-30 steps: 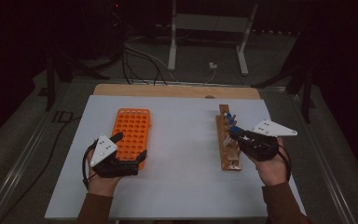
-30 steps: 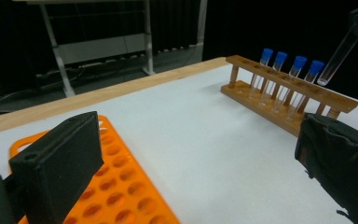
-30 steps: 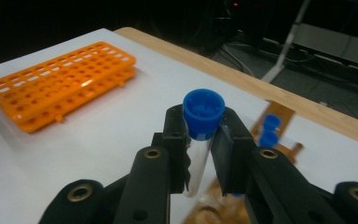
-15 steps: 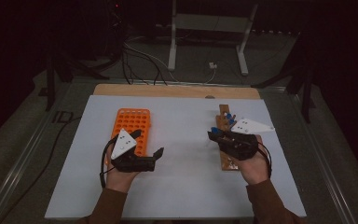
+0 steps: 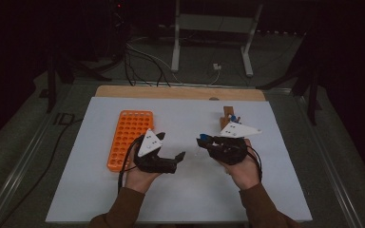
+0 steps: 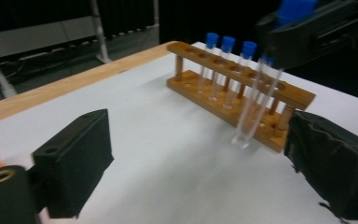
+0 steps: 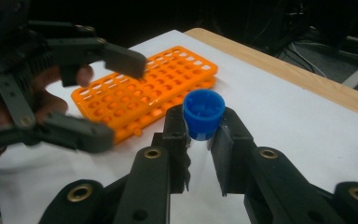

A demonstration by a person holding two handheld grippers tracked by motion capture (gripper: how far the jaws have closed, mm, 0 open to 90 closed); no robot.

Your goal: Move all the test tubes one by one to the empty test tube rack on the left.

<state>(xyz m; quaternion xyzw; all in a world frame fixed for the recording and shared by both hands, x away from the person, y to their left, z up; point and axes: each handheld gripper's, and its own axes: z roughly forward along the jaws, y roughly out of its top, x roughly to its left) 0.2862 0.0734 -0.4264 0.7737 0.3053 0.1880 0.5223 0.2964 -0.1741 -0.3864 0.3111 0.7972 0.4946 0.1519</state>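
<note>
Handover approach: both grippers have converged at table centre.
Right gripper [image 7: 199,140] clamps the blue-capped tube [image 6: 256,105]; left gripper [image 6: 200,154], jaws wide but just narrowing, probably prepares to receive it.

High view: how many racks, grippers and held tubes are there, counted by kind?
Racks: 2, the orange rack and the wooden rack
Grippers: 2, the left gripper, whose jaws have just been closing with nothing between them, and the right gripper
Held tubes: 1, the tube in the right gripper
Total: 5
</note>
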